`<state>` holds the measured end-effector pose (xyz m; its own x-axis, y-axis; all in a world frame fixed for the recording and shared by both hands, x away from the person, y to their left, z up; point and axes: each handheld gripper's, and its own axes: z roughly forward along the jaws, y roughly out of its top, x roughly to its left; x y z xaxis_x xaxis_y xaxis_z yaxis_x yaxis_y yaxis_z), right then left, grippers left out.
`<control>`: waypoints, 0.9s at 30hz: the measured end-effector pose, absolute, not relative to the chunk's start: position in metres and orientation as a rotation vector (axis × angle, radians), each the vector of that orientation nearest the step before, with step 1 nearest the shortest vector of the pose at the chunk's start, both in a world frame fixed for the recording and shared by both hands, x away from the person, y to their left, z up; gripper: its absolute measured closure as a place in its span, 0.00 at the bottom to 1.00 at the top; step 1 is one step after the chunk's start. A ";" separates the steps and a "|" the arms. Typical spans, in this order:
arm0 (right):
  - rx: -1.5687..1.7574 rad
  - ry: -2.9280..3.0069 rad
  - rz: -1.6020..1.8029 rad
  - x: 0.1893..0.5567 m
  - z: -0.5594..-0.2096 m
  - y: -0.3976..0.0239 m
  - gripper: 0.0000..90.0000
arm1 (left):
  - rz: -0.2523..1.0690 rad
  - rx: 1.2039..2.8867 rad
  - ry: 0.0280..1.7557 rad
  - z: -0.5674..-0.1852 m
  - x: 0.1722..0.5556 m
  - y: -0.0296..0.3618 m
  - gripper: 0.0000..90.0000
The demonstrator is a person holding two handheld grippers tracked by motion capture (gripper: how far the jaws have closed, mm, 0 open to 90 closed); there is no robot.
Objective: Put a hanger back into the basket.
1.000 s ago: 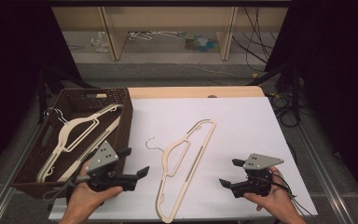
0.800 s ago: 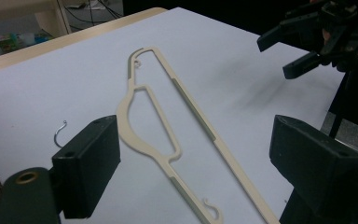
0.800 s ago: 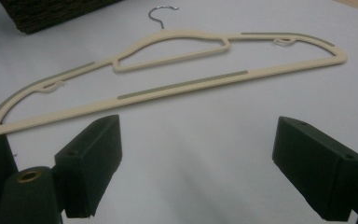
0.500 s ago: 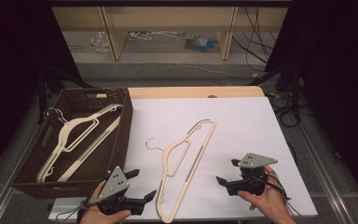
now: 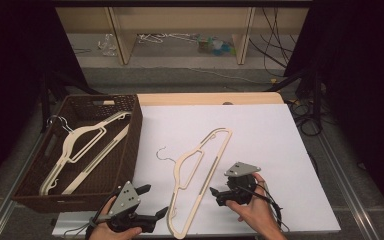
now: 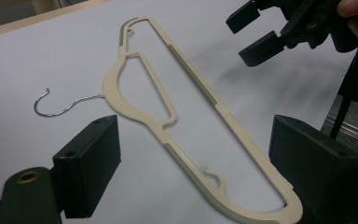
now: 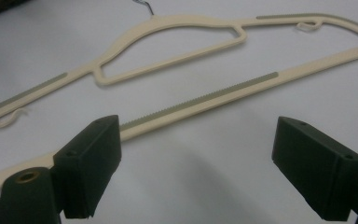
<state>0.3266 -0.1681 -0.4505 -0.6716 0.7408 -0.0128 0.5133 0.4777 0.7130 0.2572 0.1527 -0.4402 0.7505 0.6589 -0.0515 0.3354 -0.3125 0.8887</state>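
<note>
Lying flat on the white tabletop (image 5: 260, 130), toward its near edge and a little left of its middle: a cream plastic hanger (image 5: 196, 176) with grey non-slip strips, wire hook (image 5: 162, 153) pointing toward the wicker basket (image 5: 130, 150) at the left edge, long bar running diagonally from the near edge away to the right. Flanking it from both sides, probably so as to lift it level by two points: left gripper (image 5: 152, 204) at the near edge beside the hanger's near end, jaws spread wide and holding nothing; right gripper (image 5: 218, 196) just right of the long bar, likewise gaping and empty. Looking along the left gripper (image 6: 193, 163), seeing the near shoulder framed between the two jaws, not yet touched. Looking along the right gripper (image 7: 196, 163), facing the ribbed bar (image 7: 200, 99) squarely, seemingly lining up for a pinch across it. Resting slantwise in the basket, two more hangers (image 5: 82, 150) of the same kind, suggesting sorting between basket and tabletop.
</note>
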 end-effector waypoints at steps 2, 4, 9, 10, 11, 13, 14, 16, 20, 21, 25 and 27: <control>1.099 2.405 0.981 0.332 -0.453 -0.160 0.19 | 0.393 1.925 0.758 -0.440 0.257 0.152 0.18; 1.128 2.388 0.952 0.338 -0.457 -0.153 0.19 | 0.403 1.933 0.749 -0.440 0.257 0.152 0.19; 1.182 2.368 0.894 0.352 -0.465 -0.135 0.19 | 0.396 1.931 0.753 -0.441 0.256 0.151 0.19; 1.223 2.367 0.879 0.354 -0.466 -0.131 0.19 | 0.396 1.931 0.751 -0.441 0.256 0.151 0.19; 1.228 2.364 0.862 0.357 -0.468 -0.129 0.19 | 0.395 1.931 0.750 -0.441 0.256 0.151 0.19; 1.267 2.347 0.848 0.362 -0.472 -0.125 0.19 | 0.391 1.929 0.744 -0.441 0.256 0.150 0.19; 1.274 2.348 0.835 0.364 -0.473 -0.124 0.19 | 0.390 1.934 0.742 -0.441 0.256 0.151 0.19; 1.284 2.343 0.809 0.369 -0.476 -0.123 0.19 | 0.392 1.943 0.732 -0.441 0.256 0.150 0.19; 1.302 2.358 0.761 0.373 -0.481 -0.121 0.19 | 0.390 1.941 0.732 -0.441 0.255 0.150 0.19; 1.310 2.360 0.752 0.373 -0.481 -0.121 0.19 | 0.382 1.937 0.730 -0.441 0.256 0.150 0.20; 1.300 2.373 0.737 0.376 -0.483 -0.121 0.19 | 0.385 1.950 0.725 -0.442 0.256 0.149 0.20; 1.294 2.381 0.732 0.376 -0.484 -0.121 0.18 | 0.385 1.951 0.725 -0.442 0.256 0.149 0.20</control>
